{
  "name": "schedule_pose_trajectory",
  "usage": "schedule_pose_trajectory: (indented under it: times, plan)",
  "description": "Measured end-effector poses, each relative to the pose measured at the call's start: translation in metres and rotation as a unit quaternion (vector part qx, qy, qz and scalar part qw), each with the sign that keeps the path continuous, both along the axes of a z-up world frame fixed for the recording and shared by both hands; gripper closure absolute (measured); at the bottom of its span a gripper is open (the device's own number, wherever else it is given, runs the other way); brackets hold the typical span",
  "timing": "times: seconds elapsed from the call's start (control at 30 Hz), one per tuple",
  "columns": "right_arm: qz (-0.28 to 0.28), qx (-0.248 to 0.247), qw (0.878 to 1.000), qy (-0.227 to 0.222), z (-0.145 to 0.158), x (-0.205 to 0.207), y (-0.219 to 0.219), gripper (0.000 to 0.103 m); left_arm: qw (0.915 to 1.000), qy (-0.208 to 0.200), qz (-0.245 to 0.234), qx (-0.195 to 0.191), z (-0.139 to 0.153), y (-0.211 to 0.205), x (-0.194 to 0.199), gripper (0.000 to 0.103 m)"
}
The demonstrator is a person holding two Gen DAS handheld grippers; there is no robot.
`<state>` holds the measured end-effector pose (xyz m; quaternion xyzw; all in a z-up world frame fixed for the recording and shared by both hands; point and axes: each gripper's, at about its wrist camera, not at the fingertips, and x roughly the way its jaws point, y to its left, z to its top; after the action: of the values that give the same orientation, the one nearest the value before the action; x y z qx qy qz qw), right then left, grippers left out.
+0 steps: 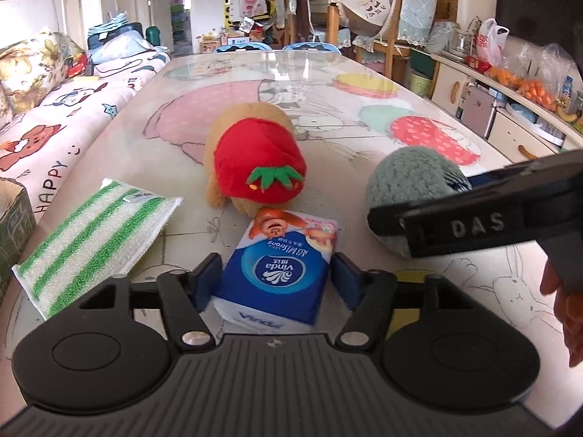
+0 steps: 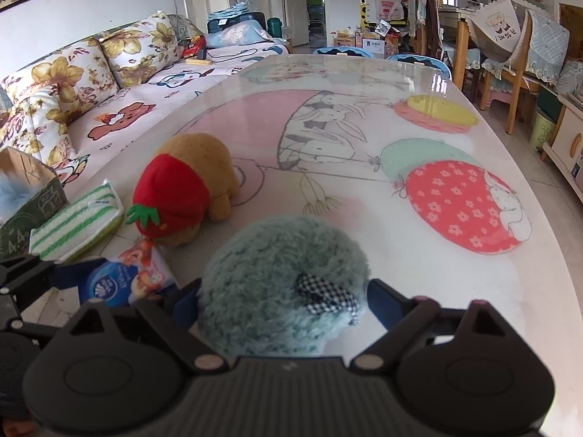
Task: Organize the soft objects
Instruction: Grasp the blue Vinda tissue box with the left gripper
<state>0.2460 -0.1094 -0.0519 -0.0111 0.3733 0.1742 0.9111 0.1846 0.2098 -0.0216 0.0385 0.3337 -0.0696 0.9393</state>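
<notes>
**user_a:** so what's being gripped on the left side? The left gripper (image 1: pixel 277 279) looks like it's wrapped around the tissue pack (image 1: pixel 278 273).

**user_b:** yep, the blue tissue pack is bracketed by both blue pads (image 1: pixel 208 281), one on each side. Real pressure can't be confirmed though; a thin gap can be seen on each side, so the fingers are probably best called spread around it. The pack is stood on the table (image 1: pixel 328 83), just in front of the strawberry plush (image 1: pixel 255 167).

**user_a:** and the right?

**user_b:** the right gripper (image 2: pixel 282 302) is set around the fuzzy teal ball (image 2: pixel 280 291), which is wedged between its fingers with a checkered bow showing on top. The fluff is pressed right up against both pads, so it's counted as pinched.

**user_a:** anything else on there?

**user_b:** a green-striped sponge (image 1: pixel 98 233) is laid flat to the left of the plush, near a cardboard box (image 2: pixel 25 204) at the table's left edge. A sofa (image 2: pixel 120 83) is seen beyond.
</notes>
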Motion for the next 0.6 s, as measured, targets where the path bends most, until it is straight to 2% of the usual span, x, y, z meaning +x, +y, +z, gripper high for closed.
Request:
schedule_pose_trajectory:
  times: [0.03,0.6]
  plan:
    - [0.001,-0.005,1.000,-0.001,0.001,0.000,0.001,0.024,1.0000,-0.002,-0.002,0.000,0.001,0.000,-0.001,0.040]
    - [-0.001,-0.014,0.999,-0.031,0.024,-0.013,0.001,0.027,0.9980,0.009,0.040,-0.047,0.009,0.009,-0.009,0.040]
